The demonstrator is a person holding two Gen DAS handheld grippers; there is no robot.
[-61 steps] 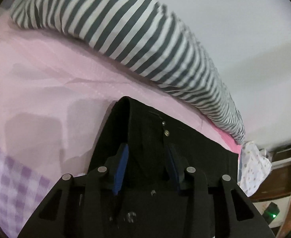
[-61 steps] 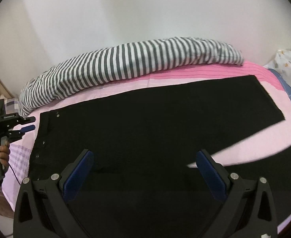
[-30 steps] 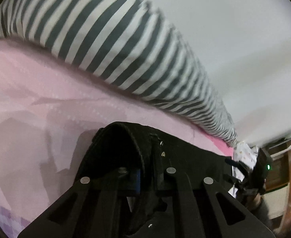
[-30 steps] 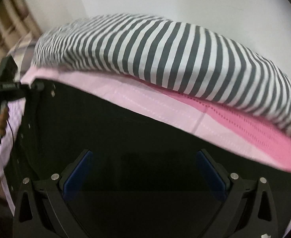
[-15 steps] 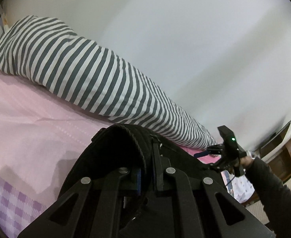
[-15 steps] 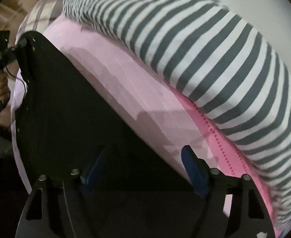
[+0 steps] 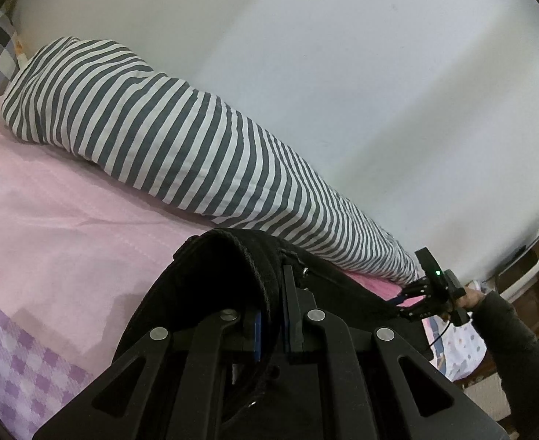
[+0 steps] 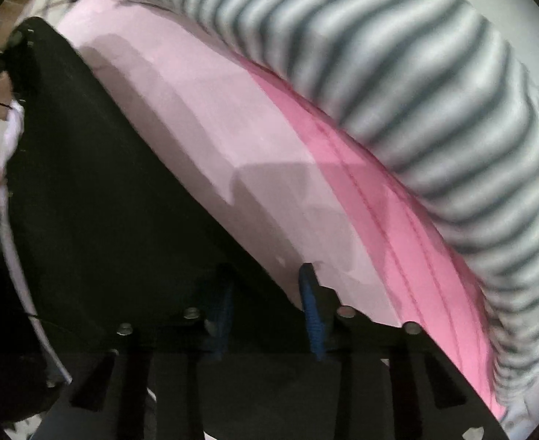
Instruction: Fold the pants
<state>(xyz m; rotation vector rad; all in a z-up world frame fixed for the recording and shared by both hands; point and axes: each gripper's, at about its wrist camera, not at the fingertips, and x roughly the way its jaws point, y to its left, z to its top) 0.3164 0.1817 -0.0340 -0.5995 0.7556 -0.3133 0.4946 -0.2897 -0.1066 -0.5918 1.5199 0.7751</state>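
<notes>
Here, my left gripper [image 7: 271,324] has its blue-padded fingers [image 7: 257,337] pressed together on the waistband of the black denim pants [image 7: 225,275]; the band arches up over the fingers, raised above the pale pink bed sheet [image 7: 67,227]. The pants run from that grip along the bed toward my right gripper [image 8: 267,315]. In the right wrist view the pants [image 8: 104,201] form a dark sloped sheet rising from the pink sheet [image 8: 203,117]. The right fingers [image 8: 311,315] stand partly apart, with the cloth edge lying between them; I cannot tell whether they pinch it, since the view is blurred. A long grey-and-white striped bolster [image 7: 166,135] lies along the far side of the bed against the white wall [image 7: 342,55]. A lilac checked cloth [image 7: 19,366] covers the near bed edge at left.
</notes>
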